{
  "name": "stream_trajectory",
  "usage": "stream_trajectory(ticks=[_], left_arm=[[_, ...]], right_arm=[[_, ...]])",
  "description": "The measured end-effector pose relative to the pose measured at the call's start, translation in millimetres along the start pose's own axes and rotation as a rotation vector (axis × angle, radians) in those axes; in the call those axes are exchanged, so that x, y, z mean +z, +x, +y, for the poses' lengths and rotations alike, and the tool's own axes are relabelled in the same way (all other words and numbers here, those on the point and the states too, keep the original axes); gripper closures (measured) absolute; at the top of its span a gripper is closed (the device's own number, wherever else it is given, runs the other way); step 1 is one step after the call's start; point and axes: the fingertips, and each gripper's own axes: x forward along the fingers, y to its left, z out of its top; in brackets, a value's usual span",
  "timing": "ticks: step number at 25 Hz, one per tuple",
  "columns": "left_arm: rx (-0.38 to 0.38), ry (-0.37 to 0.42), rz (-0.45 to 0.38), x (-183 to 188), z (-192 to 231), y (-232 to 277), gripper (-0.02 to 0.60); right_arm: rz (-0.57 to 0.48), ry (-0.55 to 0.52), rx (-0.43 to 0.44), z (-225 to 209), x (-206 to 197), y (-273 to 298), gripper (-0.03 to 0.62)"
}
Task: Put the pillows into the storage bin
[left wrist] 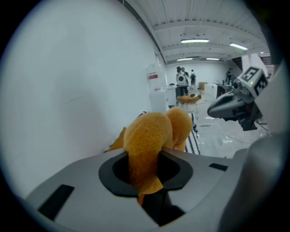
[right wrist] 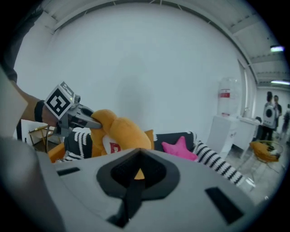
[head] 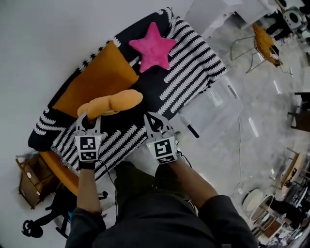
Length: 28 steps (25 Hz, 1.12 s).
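Observation:
A long orange plush pillow (head: 112, 102) hangs over the striped sofa blanket (head: 191, 63), with my left gripper (head: 89, 119) shut on its left end. The left gripper view shows the plush (left wrist: 152, 133) pinched between the jaws. My right gripper (head: 153, 119) is shut and empty, just right of the pillow, and the right gripper view (right wrist: 136, 173) shows nothing in it. On the sofa also lie a pink star pillow (head: 152, 46) and a square orange cushion (head: 97, 80). The clear storage bin (head: 215, 104) stands on the floor right of the sofa.
A wooden crate (head: 31, 179) sits at the sofa's left end. A white cabinet (head: 213, 14) and an orange chair (head: 266, 44) stand beyond the bin. A black marker-like object (head: 192, 130) lies by the bin. People (left wrist: 183, 79) stand far off.

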Motion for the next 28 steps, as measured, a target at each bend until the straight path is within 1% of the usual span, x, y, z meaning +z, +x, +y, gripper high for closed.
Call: stream_trajectory(ticks=[3, 6, 9, 12, 16, 20, 24, 28], left_arm=[[-0.138, 0.065, -0.035, 45, -73, 56, 0.492], [-0.256, 0.135, -0.06, 82, -149, 103, 0.491], [-0.365, 0.216, -0.063, 108, -227, 153, 0.489], [-0.479, 0.308, -0.05, 119, -310, 201, 0.489], [-0.589, 0.385, -0.047, 117, -420, 244, 0.488], [-0.701, 0.467, -0.026, 105, -511, 266, 0.485], [-0.775, 0.526, -0.006, 86, -582, 279, 0.483], [-0.848, 0.57, 0.033, 57, -628, 287, 0.482]], right_arm=[[0.017, 0.065, -0.143, -73, -30, -32, 0.592], [0.029, 0.146, -0.272, -137, -65, -70, 0.592], [0.05, 0.243, -0.385, -192, -111, -107, 0.592], [0.091, 0.341, -0.484, -235, -167, -142, 0.592], [0.136, 0.422, -0.571, -281, -243, -192, 0.592], [0.177, 0.517, -0.656, -305, -304, -236, 0.592], [0.199, 0.586, -0.716, -326, -353, -266, 0.592], [0.218, 0.655, -0.761, -329, -390, -283, 0.592]])
